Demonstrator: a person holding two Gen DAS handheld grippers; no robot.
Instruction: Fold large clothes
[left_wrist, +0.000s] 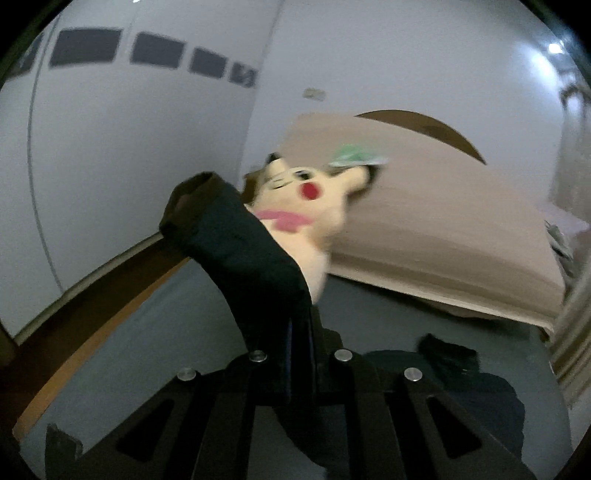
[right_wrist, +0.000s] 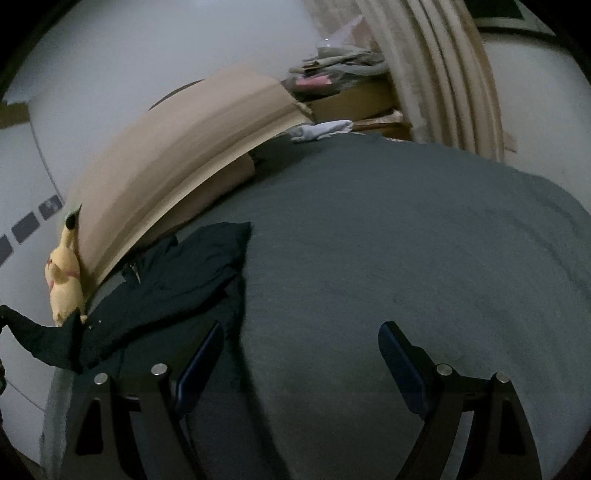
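Closest to us in the left wrist view, our left claw (left_wrist: 299, 332) is clenched on a sleeve (left_wrist: 236, 243) of the dark jacket (right_wrist: 162, 288), its fingers pressed tight together with the fabric pinched between them. The sleeve rises from the grip up and to the left, its open cuff at the top, lifted clear of the bed (right_wrist: 388, 258). More of the same dark cloth lies crumpled on the grey bedcover just right of the claw.

In the right wrist view, our right claw (right_wrist: 299, 347) is released: its two fingers stand wide apart above bare grey bedcover, nothing between them. Its left finger sits just beside the jacket's near edge, but we cannot tell if it touches.

The jacket itself lies spread on the left part of the bed, with one sleeve stretched out toward the left edge of the view, held up off the cover.

Beyond the jacket a yellow plush toy (right_wrist: 64, 284) with red cheeks leans against a big tan cardboard sheet (right_wrist: 177, 162) that stands at the head of the bed. Farther right along that end lies a pale cloth (right_wrist: 321, 131), and behind it a pile of clothes (right_wrist: 340, 62) on a wooden piece of furniture. A beige curtain (right_wrist: 443, 74) hangs at the far right, with white wall behind everything.
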